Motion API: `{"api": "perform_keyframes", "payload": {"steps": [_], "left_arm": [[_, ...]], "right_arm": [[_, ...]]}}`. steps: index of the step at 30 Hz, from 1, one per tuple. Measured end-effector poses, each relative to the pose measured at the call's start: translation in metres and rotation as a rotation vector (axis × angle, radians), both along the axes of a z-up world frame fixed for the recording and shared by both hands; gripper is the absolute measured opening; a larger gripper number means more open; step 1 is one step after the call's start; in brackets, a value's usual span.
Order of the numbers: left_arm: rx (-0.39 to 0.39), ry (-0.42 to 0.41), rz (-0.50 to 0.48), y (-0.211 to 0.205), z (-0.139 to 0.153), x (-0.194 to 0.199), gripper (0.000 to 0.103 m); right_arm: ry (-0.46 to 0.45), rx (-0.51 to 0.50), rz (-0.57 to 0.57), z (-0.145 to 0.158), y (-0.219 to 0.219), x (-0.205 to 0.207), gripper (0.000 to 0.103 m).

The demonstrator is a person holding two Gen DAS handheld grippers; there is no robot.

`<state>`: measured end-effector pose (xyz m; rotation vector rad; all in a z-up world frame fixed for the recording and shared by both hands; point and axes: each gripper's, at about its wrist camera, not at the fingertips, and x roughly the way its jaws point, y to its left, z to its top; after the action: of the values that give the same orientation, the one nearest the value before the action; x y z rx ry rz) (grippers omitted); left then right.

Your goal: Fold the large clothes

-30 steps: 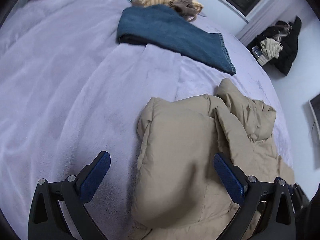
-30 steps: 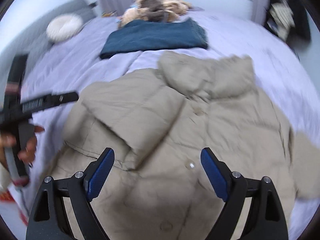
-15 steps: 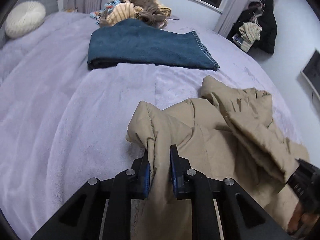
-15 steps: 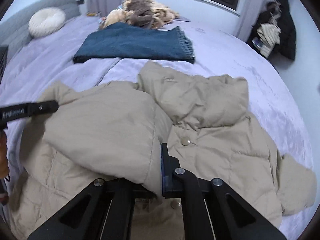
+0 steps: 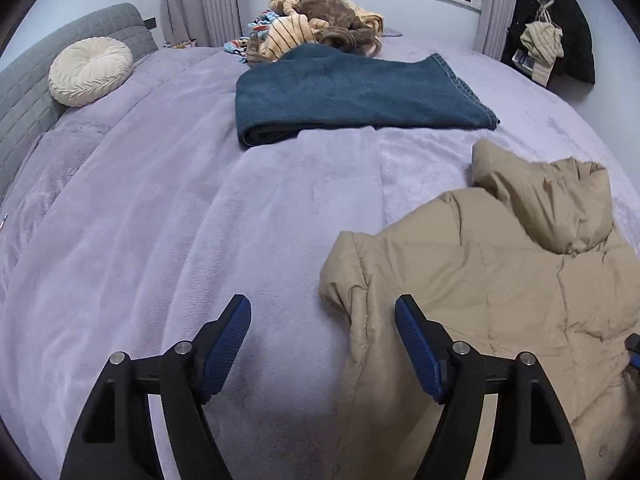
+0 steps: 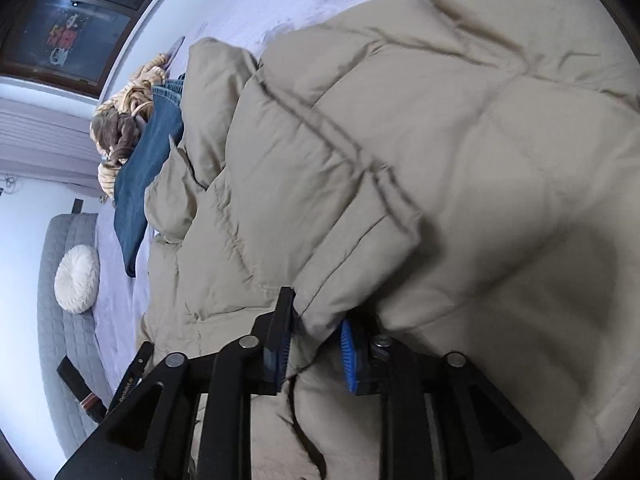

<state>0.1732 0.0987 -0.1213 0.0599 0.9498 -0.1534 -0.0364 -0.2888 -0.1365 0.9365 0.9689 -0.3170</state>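
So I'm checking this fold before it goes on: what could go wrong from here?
1. The right gripper, jaws just opening, has only a thin edge of the beige puffer jacket between its pads, so that fold may slip out.
2. The left gripper has just opened and holds nothing; the side it released may spring back.

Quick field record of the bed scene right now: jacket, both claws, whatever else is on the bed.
jacket: tan puffer jacket, lying on the lilac bedspread
left claw: open, jaws have just been opening, nothing between them
right claw: jacket edge between its pads, jaws have just been opening
also on bed: folded blue jeans, round cream cushion
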Motion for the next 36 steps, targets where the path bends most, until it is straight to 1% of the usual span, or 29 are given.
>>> {"api": "perform_keyframes", "payload": {"steps": [1, 2, 4, 5, 7, 9, 10, 12, 14, 15, 16, 17, 19, 21, 22, 24, 27, 28, 30, 31, 32, 36], "left_arm": [[-0.014, -0.005, 0.011, 0.006, 0.007, -0.003, 0.075], [-0.045, -0.006, 0.004, 0.013, 0.014, -0.007, 0.074], [-0.092, 0.011, -0.02, 0.017, 0.021, -0.015, 0.047], [-0.115, 0.041, -0.049, 0.015, 0.021, -0.019, 0.046], [-0.137, 0.078, -0.088, 0.005, 0.015, -0.028, 0.046], [-0.077, 0.106, -0.103, -0.011, -0.003, -0.038, 0.046], [-0.041, 0.116, -0.086, -0.015, -0.015, -0.04, 0.046], [-0.021, 0.126, -0.051, -0.016, -0.032, -0.045, 0.046], [-0.027, 0.128, -0.033, -0.013, -0.043, -0.045, 0.051], [-0.025, 0.127, -0.028, -0.012, -0.045, -0.044, 0.055], [-0.025, 0.127, -0.028, -0.012, -0.047, -0.042, 0.056], [-0.026, 0.132, -0.032, -0.012, -0.048, -0.04, 0.056], [-0.031, 0.145, -0.029, -0.012, -0.045, -0.037, 0.056], [-0.02, 0.146, -0.02, -0.011, -0.038, -0.036, 0.056], [-0.013, 0.142, -0.02, -0.011, -0.033, -0.038, 0.056], [-0.004, 0.139, -0.029, -0.012, -0.021, -0.044, 0.056], [-0.01, 0.136, -0.063, -0.015, -0.003, -0.058, 0.056], [-0.014, 0.137, -0.071, -0.015, 0.002, -0.063, 0.056], [-0.037, 0.157, -0.083, -0.015, 0.011, -0.073, 0.056], [-0.047, 0.165, -0.088, -0.016, 0.013, -0.078, 0.056], [-0.052, 0.174, -0.098, -0.018, 0.016, -0.084, 0.056], [-0.034, 0.193, -0.157, -0.038, 0.021, -0.108, 0.056]], "right_arm": [[0.001, -0.04, -0.001, 0.008, -0.002, -0.004, 0.031], [-0.007, -0.107, 0.002, 0.02, -0.003, -0.009, 0.031], [-0.045, -0.249, 0.037, 0.045, 0.0, -0.012, 0.029], [-0.065, -0.287, 0.063, 0.052, 0.002, -0.012, 0.026], [-0.086, -0.311, 0.163, 0.056, 0.008, 0.007, 0.025], [-0.085, -0.312, 0.244, 0.049, 0.015, 0.03, 0.025], [-0.066, -0.325, 0.286, 0.04, 0.018, 0.045, 0.025], [-0.004, -0.362, 0.314, 0.02, 0.019, 0.059, 0.024], [0.05, -0.349, 0.311, -0.003, 0.014, 0.061, 0.011], [0.052, -0.345, 0.306, -0.008, 0.012, 0.058, 0.009], [0.045, -0.347, 0.302, -0.01, 0.011, 0.053, 0.006], [0.046, -0.351, 0.299, -0.011, 0.011, 0.049, 0.004], [0.052, -0.345, 0.293, -0.007, 0.009, 0.041, 0.004], [0.064, -0.333, 0.28, -0.001, 0.007, 0.034, 0.004], [0.065, -0.32, 0.272, 0.003, 0.004, 0.029, 0.009], [0.058, -0.268, 0.249, 0.01, -0.001, 0.017, 0.009], [0.052, -0.191, 0.214, 0.02, -0.006, -0.005, 0.011], [0.049, -0.172, 0.205, 0.023, -0.005, -0.013, 0.014], [0.039, -0.141, 0.193, 0.029, 0.0, -0.03, 0.023], [0.04, -0.13, 0.188, 0.031, 0.004, -0.039, 0.034], [0.043, -0.122, 0.184, 0.032, 0.008, -0.046, 0.04], [0.064, -0.083, 0.163, 0.034, 0.023, -0.069, 0.04]]}}
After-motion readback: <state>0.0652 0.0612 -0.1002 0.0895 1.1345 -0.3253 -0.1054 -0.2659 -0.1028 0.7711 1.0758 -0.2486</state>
